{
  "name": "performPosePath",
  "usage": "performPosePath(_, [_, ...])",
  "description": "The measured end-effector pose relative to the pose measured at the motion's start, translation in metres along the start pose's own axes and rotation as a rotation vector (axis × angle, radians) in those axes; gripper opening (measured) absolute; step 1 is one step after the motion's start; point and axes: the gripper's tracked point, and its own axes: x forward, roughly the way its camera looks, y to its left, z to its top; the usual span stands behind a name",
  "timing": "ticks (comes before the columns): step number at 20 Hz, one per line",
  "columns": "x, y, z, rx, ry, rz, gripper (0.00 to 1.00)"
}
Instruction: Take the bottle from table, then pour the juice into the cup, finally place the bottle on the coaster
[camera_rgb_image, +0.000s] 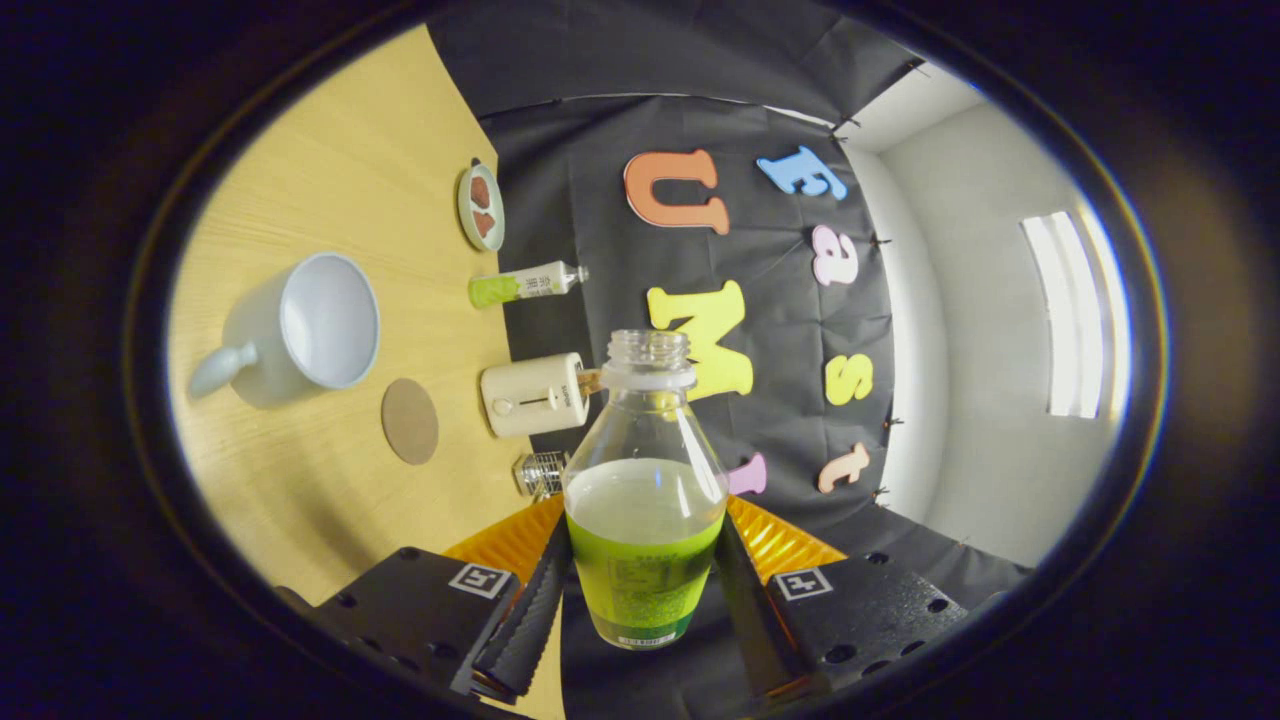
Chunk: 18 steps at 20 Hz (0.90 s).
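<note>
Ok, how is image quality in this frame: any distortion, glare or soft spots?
Gripper view: strong fisheye bending, the table edge curves; the whole scene sits rolled sideways. Bright window is blown out. The bottle held between the fingers is sharp; the cup and coaster are clear, evenly lit.

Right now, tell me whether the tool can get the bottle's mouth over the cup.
Probably yes. The tool is shut on the bottle, which is uncapped, and the table between it and the cup looks free; the coaster lies flat, off the direct path.
</note>
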Motion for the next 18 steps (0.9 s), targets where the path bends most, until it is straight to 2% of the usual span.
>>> performPosePath(8, [0.008,0.001,0.011,-0.155,-0.049,-0.017,0.81])
performPosePath(18, [0.008,-0.007,0.027,-0.306,-0.068,-0.102,0.81])
